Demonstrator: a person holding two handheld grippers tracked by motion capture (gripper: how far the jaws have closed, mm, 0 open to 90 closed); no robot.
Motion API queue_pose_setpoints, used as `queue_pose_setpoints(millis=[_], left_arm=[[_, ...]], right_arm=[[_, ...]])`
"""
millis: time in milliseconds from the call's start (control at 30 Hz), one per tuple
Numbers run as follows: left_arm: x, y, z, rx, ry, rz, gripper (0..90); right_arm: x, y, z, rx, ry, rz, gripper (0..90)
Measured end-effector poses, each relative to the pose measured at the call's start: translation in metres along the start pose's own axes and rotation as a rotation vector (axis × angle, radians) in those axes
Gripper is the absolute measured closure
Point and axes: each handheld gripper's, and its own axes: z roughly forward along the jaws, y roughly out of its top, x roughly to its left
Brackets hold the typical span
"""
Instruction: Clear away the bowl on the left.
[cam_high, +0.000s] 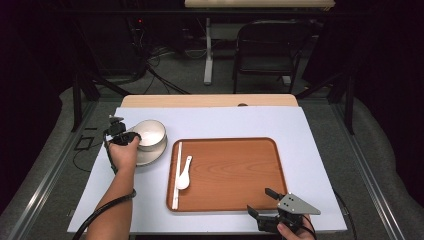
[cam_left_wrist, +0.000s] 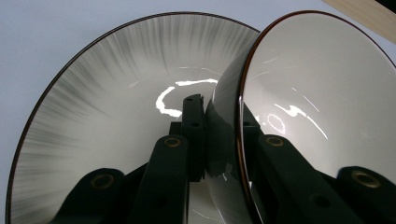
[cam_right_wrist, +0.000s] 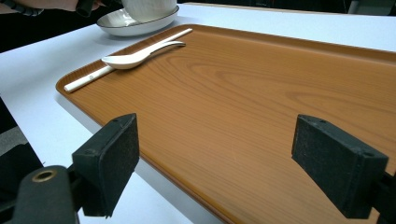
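Far left, grey floor runs alongside the bench, with a dark cable looping over it and a metal rail at the edge. The bench top is pale lavender-white; a strip of light wood shows along its far edge.

Your left gripper sits at the bench's left part. Its fingers are clamped on the wall of the white bowl, one pad inside the rim, one outside. The left gripper view shows the bowl tipped, its dark rim line running between your fingers. The bowl is on the grey-streaked plate, which lies flat on the bench just left of the tray.

Middle: the wooden tray, brown, grain visible, raised lip, flat on the bench. At its left side lie white chopsticks, parallel to the tray's left edge, with a white ceramic spoon touching them, bowl end toward you.

Right, near corner: your right gripper hovers over the tray's near right corner, fingers spread wide, nothing between them.

Behind the bench: dark room, a black chair, a white table leg, and cables tangled on the grey floor.
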Motion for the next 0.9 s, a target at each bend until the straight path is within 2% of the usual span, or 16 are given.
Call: queue_pose_setpoints(millis=[267,433,600,900], left_arm=[[0.002,0.004,-0.004,0.032,-0.030,-0.026,80.5],[0.003,0.005,-0.008,0.047,-0.026,-0.007,80.8],[0.005,0.008,-0.013,0.040,-0.033,-0.022,80.8],[0.008,0.015,-0.029,0.051,-0.053,-0.009,80.8]], right_arm=[[0.000,0.000,0.000,0.001,-0.001,0.000,14.4],[0.000,0.000,0.000,0.001,-0.001,-0.001,14.4],[0.000,0.000,0.000,0.002,-0.002,0.000,14.4],[0.000,0.000,0.000,0.003,-0.001,-0.003,14.4]])
